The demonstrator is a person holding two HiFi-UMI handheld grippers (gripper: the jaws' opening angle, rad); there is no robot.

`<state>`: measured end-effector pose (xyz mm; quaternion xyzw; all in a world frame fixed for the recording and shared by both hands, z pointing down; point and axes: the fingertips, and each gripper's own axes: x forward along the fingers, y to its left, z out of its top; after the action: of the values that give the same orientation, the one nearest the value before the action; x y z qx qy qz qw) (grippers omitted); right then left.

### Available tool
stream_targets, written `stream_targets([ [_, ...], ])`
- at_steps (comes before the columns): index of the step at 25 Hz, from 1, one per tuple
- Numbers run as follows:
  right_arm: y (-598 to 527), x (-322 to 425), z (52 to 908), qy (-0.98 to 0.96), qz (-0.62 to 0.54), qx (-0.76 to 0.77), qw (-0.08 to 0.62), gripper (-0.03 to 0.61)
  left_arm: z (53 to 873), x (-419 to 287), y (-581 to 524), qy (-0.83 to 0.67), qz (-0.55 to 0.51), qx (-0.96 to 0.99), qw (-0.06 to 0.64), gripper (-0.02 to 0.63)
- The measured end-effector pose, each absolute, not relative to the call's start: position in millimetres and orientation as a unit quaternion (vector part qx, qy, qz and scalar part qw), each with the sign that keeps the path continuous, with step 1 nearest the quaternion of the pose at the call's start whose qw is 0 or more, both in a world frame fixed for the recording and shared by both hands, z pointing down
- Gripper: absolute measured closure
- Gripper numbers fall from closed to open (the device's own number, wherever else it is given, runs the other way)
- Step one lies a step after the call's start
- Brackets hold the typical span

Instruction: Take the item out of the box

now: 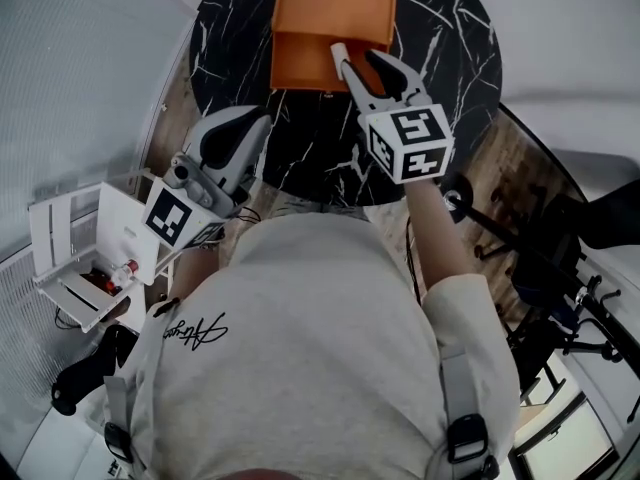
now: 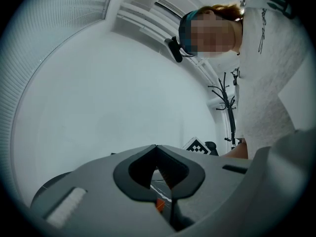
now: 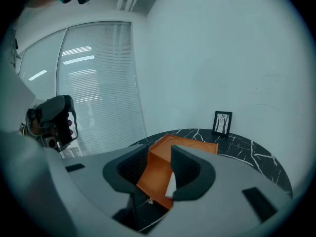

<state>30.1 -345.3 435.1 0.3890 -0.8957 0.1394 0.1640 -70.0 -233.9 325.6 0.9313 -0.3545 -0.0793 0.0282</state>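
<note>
A person in a pale grey shirt point(image 1: 300, 348) stands at a round black marble table point(image 1: 440, 28), a two-jaw gripper in each hand; an orange box point(image 1: 335, 13) sits open on the far part of the tabletop, its flap laid flat away from the person, and what it holds cannot be made out from any view. The right gripper point(image 1: 357, 56) reaches out over the table, its marker cube point(image 1: 410, 143) facing up, the tips just at the box's near edge; in the right gripper view the jaws stand well apart with the orange box point(image 3: 157, 174) showing between them, neither pad pressing on it and nothing held. The left gripper point(image 1: 262, 123) is held back at the table's near left rim, well apart from the box; in the left gripper view its jaws meet at the tips point(image 2: 156, 147) with nothing gripped, a sliver of marble and orange showing through the gap behind them. A small framed picture point(image 3: 222, 123) stands on the table's far side; window blinds point(image 3: 98, 88) hang beyond, and a white rack point(image 1: 75, 253) stands to the person's left.
</note>
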Motion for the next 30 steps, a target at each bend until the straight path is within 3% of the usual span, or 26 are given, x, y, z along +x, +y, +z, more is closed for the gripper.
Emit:
stream_targets([
  [30,-380,13,543,-0.854,0.195,0.373,0.305,0.445,331,-91,-228,-0.382,-0.075,0.921,0.030,0.612],
])
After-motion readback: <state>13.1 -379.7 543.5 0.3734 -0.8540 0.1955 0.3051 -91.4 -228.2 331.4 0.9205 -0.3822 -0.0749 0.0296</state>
